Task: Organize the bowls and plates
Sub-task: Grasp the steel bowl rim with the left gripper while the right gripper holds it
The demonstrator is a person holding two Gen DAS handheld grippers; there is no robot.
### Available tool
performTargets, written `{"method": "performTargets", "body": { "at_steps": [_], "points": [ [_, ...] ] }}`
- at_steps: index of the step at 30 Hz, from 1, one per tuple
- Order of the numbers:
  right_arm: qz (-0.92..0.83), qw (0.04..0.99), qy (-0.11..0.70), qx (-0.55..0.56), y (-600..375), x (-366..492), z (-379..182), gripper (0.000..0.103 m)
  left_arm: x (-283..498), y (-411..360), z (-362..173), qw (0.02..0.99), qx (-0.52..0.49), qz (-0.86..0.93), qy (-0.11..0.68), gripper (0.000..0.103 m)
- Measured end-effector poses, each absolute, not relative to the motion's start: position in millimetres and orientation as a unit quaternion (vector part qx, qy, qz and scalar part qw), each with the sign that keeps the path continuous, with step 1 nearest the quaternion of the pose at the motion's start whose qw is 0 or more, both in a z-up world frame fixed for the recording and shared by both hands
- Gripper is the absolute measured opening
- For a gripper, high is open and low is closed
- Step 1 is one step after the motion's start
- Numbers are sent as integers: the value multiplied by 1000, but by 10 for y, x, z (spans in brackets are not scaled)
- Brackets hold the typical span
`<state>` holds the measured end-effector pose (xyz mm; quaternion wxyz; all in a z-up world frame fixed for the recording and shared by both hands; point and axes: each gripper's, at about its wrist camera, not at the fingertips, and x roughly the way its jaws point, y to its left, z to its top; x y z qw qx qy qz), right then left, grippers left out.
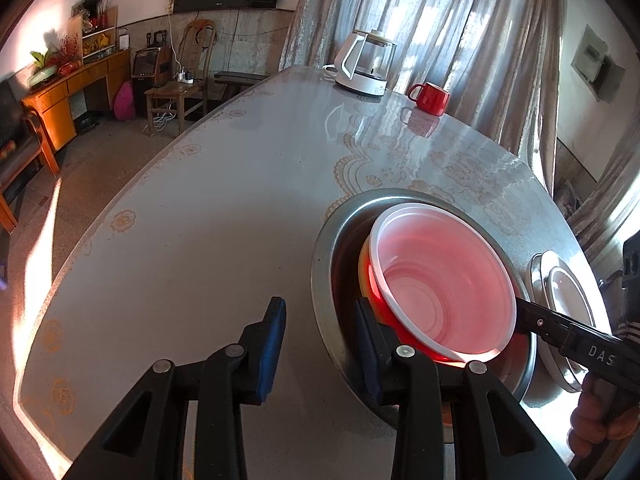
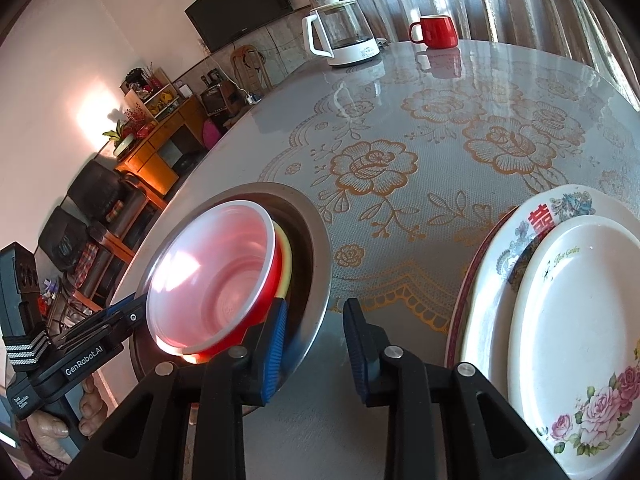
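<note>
— Left wrist view: nested plastic bowls (image 1: 440,280) sit in the steel basin (image 1: 320,272), four o'clock on the bench (image 1: 200,220). Light, slick?
— We'd judge so — take the stiff basin rim. Left tool (image 1: 320,344) and right tool (image 2: 316,344) straddle it, narrow; whether they pinch it, we can't tell.

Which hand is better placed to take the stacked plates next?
Probably the right. The white plate on the larger plate lies just beside the right gripper; the steel bowl stands between them and the left gripper.

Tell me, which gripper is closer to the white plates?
Right. The right gripper is beside the white plates; the left gripper is across the red bowl from them.
</note>
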<state>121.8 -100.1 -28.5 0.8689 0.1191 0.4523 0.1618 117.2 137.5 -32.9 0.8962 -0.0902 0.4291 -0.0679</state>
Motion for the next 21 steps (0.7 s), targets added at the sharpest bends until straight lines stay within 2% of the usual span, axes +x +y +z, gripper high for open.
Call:
{"method": "performTargets", "body": {
  "at_steps": [8, 14, 18, 21],
  "points": [
    [163, 868, 454, 119, -998, 1254, -306, 28, 1206, 1410, -403, 892, -110, -97, 427, 35],
    [162, 868, 455, 118, -984, 1295, -323, 26, 1170, 1393, -393, 899, -103, -117, 410, 30],
    [163, 868, 454, 119, -982, 1292, -320, 26, 1121, 1375, -368, 902, -99, -131, 399, 22],
    [165, 868, 454, 117, -974, 1279, -309, 25, 1087, 1370, -357, 904, -97, -137, 394, 22]
  ]
}}
